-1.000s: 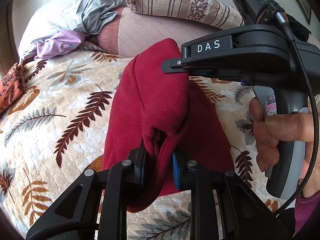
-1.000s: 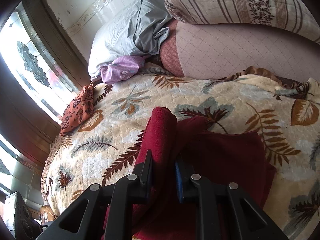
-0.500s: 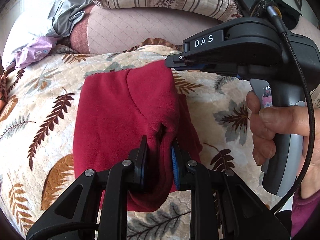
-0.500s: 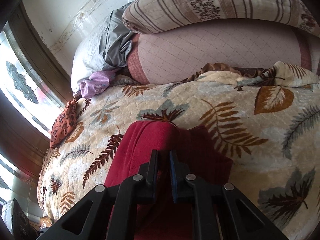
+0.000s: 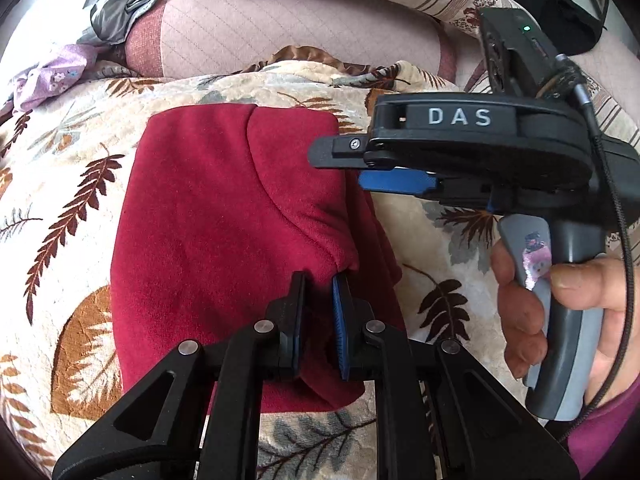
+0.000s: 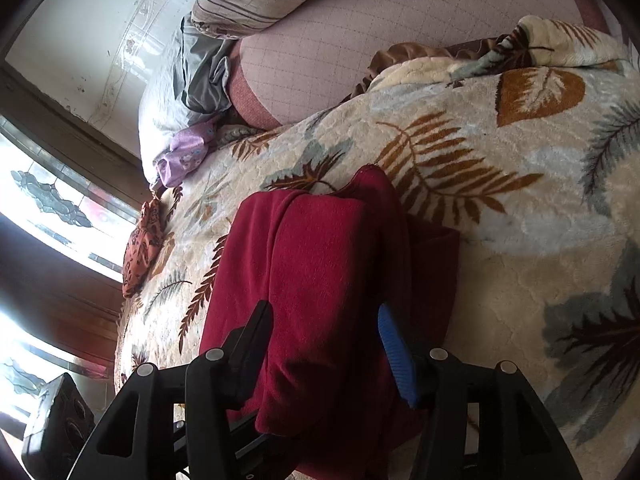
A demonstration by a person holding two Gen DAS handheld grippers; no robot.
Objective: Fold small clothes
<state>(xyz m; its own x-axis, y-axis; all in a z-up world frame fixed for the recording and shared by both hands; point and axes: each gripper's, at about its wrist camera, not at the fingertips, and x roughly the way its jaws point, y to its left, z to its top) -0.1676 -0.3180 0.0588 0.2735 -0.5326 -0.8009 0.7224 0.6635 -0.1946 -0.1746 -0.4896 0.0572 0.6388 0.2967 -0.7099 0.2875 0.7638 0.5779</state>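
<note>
Across the leaf-patterned bedspread (image 5: 72, 208) a red garment (image 5: 208, 232) lies folded over itself, laid flat so the fold can settle. At its near edge the left gripper (image 5: 318, 312) is closing, pinching a tuck of red cloth to hold the layer. On the right, the right gripper (image 6: 324, 344) is opening, its 2 jaws astride the fold without pressing, apparently letting go.

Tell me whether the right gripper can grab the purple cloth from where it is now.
Probably not. The right gripper, jaws opening, straddles the red garment, and the purple cloth lies far across the leaf-print blanket by the pillows; the hand must move there.
</note>
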